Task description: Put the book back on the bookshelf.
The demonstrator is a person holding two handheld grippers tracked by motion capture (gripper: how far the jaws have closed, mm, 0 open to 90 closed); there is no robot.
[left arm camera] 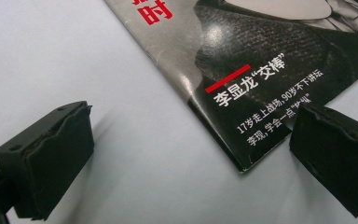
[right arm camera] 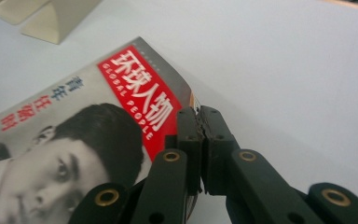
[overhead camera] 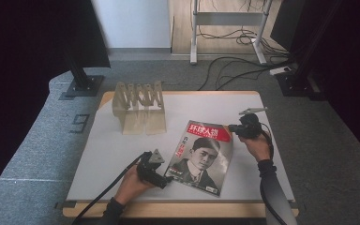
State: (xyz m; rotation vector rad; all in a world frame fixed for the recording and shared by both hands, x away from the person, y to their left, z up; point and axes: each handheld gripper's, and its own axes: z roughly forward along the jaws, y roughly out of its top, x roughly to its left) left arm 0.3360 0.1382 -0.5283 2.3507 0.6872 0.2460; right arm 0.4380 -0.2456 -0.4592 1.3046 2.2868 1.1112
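A pale beige slotted file rack [overhead camera: 139, 107] stands upright near the far left of the white-topped, wood-edged bench [overhead camera: 122, 154]. Beyond it, black cables [overhead camera: 234, 65] sprawl over grey carpet [overhead camera: 33, 140] around a white metal frame [overhead camera: 225, 28].

One magazine [overhead camera: 199, 157], one slotted rack [overhead camera: 139, 107], one table [overhead camera: 98, 154] — and two hand-held grippers

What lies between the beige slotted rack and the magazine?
Nothing: bare white tabletop separates the beige slotted rack from the portrait-cover magazine, as the high view shows.
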